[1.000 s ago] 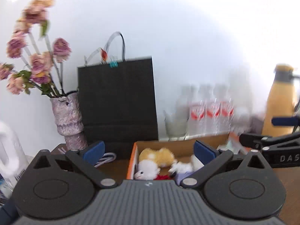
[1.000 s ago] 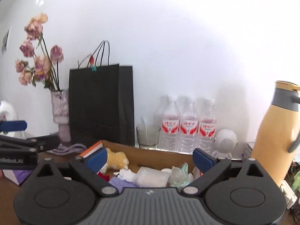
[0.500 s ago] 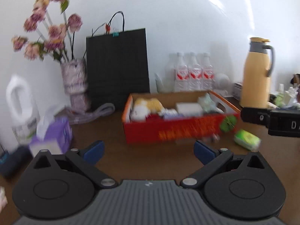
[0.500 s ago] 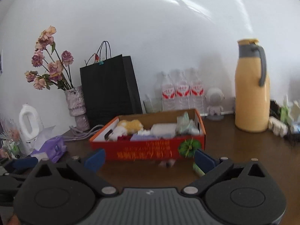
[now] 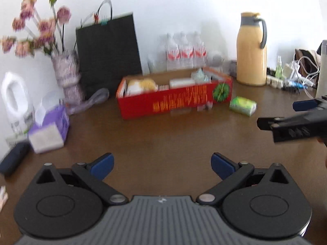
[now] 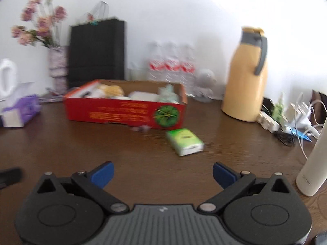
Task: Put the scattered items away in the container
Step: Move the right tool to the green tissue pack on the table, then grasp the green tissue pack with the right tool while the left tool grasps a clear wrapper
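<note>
A red cardboard box [image 5: 173,100] [image 6: 124,110] stands on the brown table, holding a plush toy, a white pack and other soft items. A green tissue pack [image 5: 242,105] [image 6: 184,141] lies on the table just right of the box. A small pale item [image 6: 141,129] sits at the box's front edge. My left gripper [image 5: 161,164] is open and empty, well back from the box. My right gripper [image 6: 162,172] is open and empty too, with the green pack a short way ahead of it; it also shows at the right of the left wrist view [image 5: 294,120].
Along the wall stand a vase of flowers [image 5: 65,75], a black paper bag [image 5: 108,55], water bottles [image 5: 184,51] and a yellow jug [image 5: 252,49]. A purple tissue box [image 5: 49,130] sits left. Cables and a charger [image 6: 296,118] plus a white bottle [image 6: 314,163] crowd the right.
Both grippers have pulled back and away from the box, from right over it to well in front of it. The green pack and more table have come into view.
</note>
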Demonstrator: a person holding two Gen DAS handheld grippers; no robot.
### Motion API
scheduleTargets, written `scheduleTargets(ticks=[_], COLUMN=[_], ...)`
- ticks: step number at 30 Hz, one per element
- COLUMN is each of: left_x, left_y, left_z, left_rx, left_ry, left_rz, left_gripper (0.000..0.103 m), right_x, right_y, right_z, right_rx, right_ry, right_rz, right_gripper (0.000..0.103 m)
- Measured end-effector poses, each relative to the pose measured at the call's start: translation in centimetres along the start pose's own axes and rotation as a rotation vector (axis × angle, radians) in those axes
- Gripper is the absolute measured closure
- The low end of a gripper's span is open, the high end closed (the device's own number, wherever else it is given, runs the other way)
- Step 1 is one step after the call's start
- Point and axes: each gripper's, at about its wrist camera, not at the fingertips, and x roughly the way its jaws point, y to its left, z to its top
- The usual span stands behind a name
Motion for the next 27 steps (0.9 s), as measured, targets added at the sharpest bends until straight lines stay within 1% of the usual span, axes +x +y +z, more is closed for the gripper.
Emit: scheduleTargets(ticks=[1, 2, 3, 6, 7, 8, 9, 10, 11, 13, 15, 17, 19, 20, 21, 23, 25, 26, 27], left_x=[0.5, 1.1, 1.9, 4.8, 5.6, 6.4, 7.3, 8.2, 9.4, 11.9, 14.5, 17.2, 19.7, 20.8, 21.7, 23.3, 24.3, 24.6, 24.7], left_y=[-0.1, 0.0, -0.1, -0.8, -1.0, -1.3, -1.6, -1.8, -2.0, -2.5, -3.1, -3.7, -4.4, -4.9, -5.4, -6.6, -7.7, -8.0, -8.1], left_z=[0.5, 1.0, 1.5, 3.0, 3.5, 4.0, 4.5, 5.1, 5.6, 6.6, 7.4, 7.9, 8.3, 8.4, 8.3, 8.2, 8.0, 7.9, 7.9], left_rx=[0.002, 0.002, 0.002, 0.015, 0.019, 0.017, 0.009, -0.004, -0.025, -0.078, -0.118, -0.137, -0.154, -0.165, -0.174, -0.157, -0.13, -0.131, -0.132], left_ry=[-0.009, -0.014, -0.011, 0.032, 0.033, 0.032, 0.033, 0.036, 0.041, 0.058, 0.073, 0.088, 0.106, 0.112, 0.12, 0.157, 0.178, 0.175, 0.168], left_rz=[-0.008, -0.022, -0.036, -0.048, -0.057, -0.073, -0.091, -0.118, -0.145, -0.172, -0.184, -0.216, -0.225, -0.214, -0.199, -0.172, -0.151, -0.142, -0.138], left_gripper=[0.0, 0.0, 0.0, 0.0, 0.0, 0.0, 0.0, 0.0, 0.0, 0.0, 0.0, 0.0, 0.001, 0.008, 0.018, 0.029, 0.037, 0.04, 0.04], right_x=[1.6, 3.3, 4.9, 9.8, 11.2, 12.4, 13.8, 14.6, 14.8, 14.8, 14.4, 13.8, 13.0, 12.7, 12.4, 12.1, 11.9, 11.8, 11.8], right_y=[-1.0, -1.9, -2.4, -2.5, -2.6, -2.7, -2.9, -2.9, -3.1, -3.5, -4.1, -4.9, -6.0, -6.4, -6.8, -7.3, -7.4, -7.3, -7.3], right_z=[0.8, 1.6, 2.1, 3.5, 3.6, 3.8, 4.1, 4.2, 4.3, 4.3, 3.9, 3.4, 3.1, 2.9, 2.8, 2.7, 2.9, 2.9, 2.9], right_rx=[0.01, 0.016, 0.012, -0.067, -0.076, -0.072, -0.069, -0.064, -0.043, 0.003, 0.046, 0.075, 0.13, 0.15, 0.17, 0.197, 0.206, 0.207, 0.206], right_ry=[0.021, 0.022, 0.03, 0.066, 0.084, 0.12, 0.167, 0.189, 0.176, 0.17, 0.156, 0.14, 0.126, 0.115, 0.106, 0.099, 0.08, 0.072, 0.064], right_rz=[0.016, 0.037, 0.032, -0.024, -0.019, 0.001, 0.025, 0.041, 0.062, 0.089, 0.055, 0.024, 0.02, 0.025, 0.023, 0.008, 0.004, 0.005, 0.01], right_gripper=[0.0, 0.0, 0.0, 0.01, 0.01, 0.01, 0.014, 0.026, 0.029, 0.051, 0.052, 0.052, 0.052, 0.052, 0.052, 0.052, 0.052, 0.052, 0.052])
